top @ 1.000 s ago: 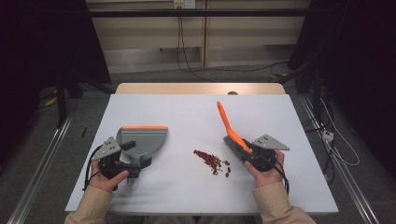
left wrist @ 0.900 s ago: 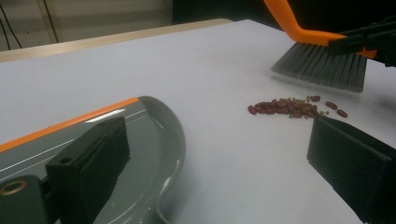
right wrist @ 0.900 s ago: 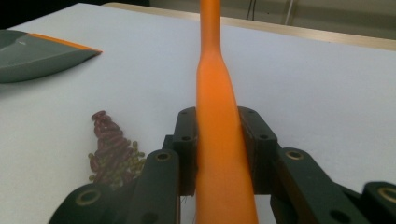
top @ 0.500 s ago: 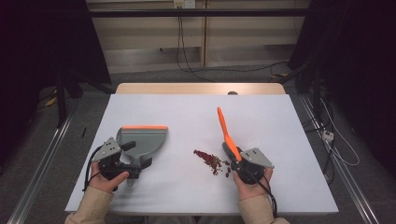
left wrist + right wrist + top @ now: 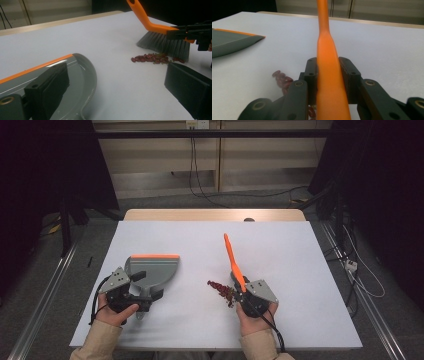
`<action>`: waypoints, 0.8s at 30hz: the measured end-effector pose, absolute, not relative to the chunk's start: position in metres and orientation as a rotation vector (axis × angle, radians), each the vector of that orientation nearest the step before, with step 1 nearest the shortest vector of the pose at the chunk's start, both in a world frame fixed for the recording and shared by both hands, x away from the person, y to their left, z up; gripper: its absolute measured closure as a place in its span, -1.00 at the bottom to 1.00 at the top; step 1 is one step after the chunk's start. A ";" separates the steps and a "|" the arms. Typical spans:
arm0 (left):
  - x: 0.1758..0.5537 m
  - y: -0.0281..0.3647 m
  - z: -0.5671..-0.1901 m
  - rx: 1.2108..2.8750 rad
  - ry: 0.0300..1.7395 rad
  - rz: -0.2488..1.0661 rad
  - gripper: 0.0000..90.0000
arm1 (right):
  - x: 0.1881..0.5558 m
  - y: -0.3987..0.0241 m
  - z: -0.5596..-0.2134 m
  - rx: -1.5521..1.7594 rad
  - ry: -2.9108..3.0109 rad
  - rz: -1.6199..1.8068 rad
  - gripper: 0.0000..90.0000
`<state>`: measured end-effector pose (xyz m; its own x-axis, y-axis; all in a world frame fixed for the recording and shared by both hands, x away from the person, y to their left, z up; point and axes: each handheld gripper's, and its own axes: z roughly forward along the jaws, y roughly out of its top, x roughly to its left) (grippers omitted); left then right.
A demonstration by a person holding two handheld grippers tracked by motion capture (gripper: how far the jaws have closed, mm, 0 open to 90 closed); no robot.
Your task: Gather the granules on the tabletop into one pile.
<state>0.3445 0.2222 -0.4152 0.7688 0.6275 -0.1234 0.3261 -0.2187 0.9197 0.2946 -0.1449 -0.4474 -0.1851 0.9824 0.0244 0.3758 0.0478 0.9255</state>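
Note:
A grey dustpan (image 5: 155, 267) with an orange lip lies on the white table's (image 5: 300, 250) left side. My left gripper (image 5: 146, 286) stands open at its near end, one jaw over the pan (image 5: 80, 72) and the other over bare table. The gripper's own view (image 5: 115, 82) shows nothing pressed between the jaws. My right gripper (image 5: 239, 287) is shut on the orange handle of a brush (image 5: 231, 257). That handle (image 5: 327, 50) rises between the jaws (image 5: 329, 67). The grey bristles (image 5: 162, 45) touch the right side of a small pile of red beans (image 5: 220, 289).
The beans (image 5: 152, 58) lie between the brush and the dustpan, with bare tabletop separating them from the pan's curved side. A wooden strip (image 5: 215, 215) runs along the table's far edge. Cables (image 5: 360, 275) trail on the floor to the right.
My right hand has carried the brush left and nearer, down to the bean pile, so the bristles now sit against it. The left hand and the dustpan have stayed put.

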 end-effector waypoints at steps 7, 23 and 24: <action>0.344 0.223 -0.415 1.823 0.735 0.329 -0.88 | 0.298 -0.136 -0.449 1.380 1.632 1.150 0.57; 0.345 0.225 -0.416 1.822 0.741 0.330 -0.88 | 0.308 -0.146 -0.438 1.321 1.669 1.215 0.58; 0.345 0.225 -0.416 1.822 0.740 0.330 -0.88 | 0.310 -0.150 -0.436 1.304 1.680 1.231 0.58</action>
<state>0.3448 0.2248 -0.4157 0.7671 0.6293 -0.1248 0.3274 -0.2168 0.9197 0.3097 -0.1500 -0.4362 -0.2755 0.9605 0.0397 0.3273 0.0549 0.9433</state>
